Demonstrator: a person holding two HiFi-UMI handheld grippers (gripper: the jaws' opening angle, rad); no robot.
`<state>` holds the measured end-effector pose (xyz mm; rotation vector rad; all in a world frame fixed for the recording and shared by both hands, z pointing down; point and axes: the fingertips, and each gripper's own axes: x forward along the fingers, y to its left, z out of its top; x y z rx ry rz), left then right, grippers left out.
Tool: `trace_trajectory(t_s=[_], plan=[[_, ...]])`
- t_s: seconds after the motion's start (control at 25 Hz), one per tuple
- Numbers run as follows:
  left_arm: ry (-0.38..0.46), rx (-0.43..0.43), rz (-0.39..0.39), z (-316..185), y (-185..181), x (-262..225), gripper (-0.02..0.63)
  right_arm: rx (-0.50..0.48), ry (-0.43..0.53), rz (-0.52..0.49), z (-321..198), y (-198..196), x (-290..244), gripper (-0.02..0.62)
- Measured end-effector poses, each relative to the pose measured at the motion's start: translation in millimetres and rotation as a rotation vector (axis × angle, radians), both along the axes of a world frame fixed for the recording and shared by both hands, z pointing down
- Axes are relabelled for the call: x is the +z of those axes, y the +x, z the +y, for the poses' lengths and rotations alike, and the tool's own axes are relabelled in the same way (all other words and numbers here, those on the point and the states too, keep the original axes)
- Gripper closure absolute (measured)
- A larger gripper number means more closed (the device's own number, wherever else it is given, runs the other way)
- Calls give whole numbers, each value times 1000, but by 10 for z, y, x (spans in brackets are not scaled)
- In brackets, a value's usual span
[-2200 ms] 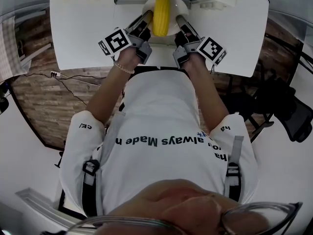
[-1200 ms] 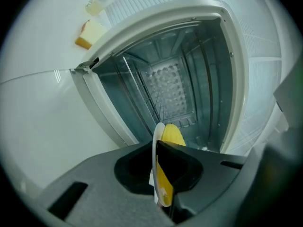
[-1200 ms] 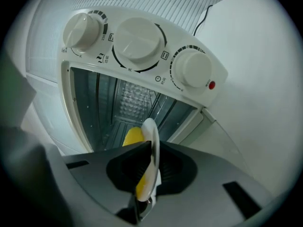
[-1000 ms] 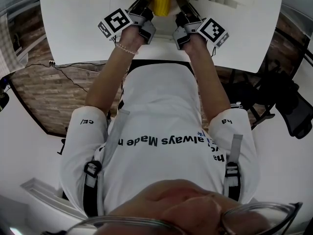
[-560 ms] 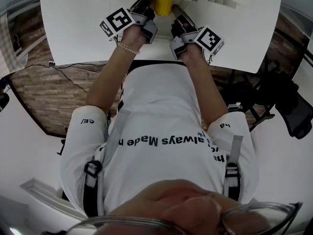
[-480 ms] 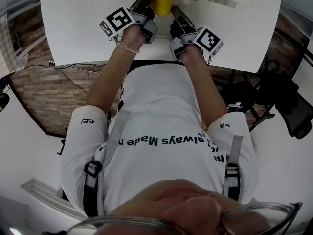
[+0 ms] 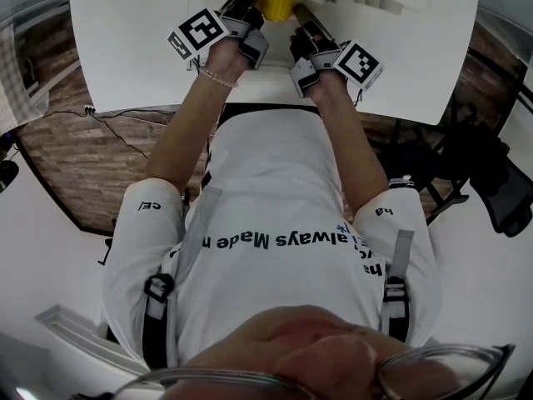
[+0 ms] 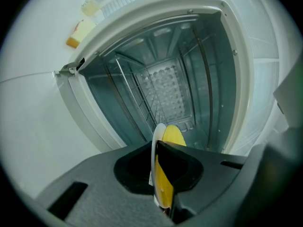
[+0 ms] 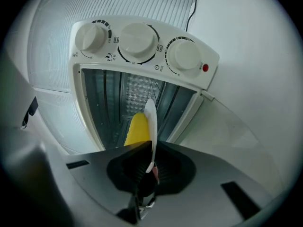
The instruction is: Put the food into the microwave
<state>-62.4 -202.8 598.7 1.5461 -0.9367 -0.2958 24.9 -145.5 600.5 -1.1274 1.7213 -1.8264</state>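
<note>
Holding a white plate [image 8: 154, 148] by its rim, left hand-held gripper [image 8: 160, 174] and right hand-held gripper [image 9: 147, 167] are each clamped on opposite edges. It carries yellow food [image 9: 138, 129] at the open mouth of the microwave [image 9: 142, 41] on the table [image 7: 125, 57]; wire rack [image 8: 142, 93] visible inside.

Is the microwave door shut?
No, the microwave is open; its inside walls show beyond the yellow food.

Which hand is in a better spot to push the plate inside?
Probably the left. Both grippers clamp the plate, but the left gripper is nearer the microwave: the open chamber fills its view, while the right gripper sees the whole front and knobs, so it sits farther back.
</note>
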Motion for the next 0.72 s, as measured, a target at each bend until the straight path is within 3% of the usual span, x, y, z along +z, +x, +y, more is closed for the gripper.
trace_trajectory(t_s=[0.72], plan=[[9, 23, 50, -96, -3, 78, 566, 81, -64, -98, -357, 68, 182, 575]])
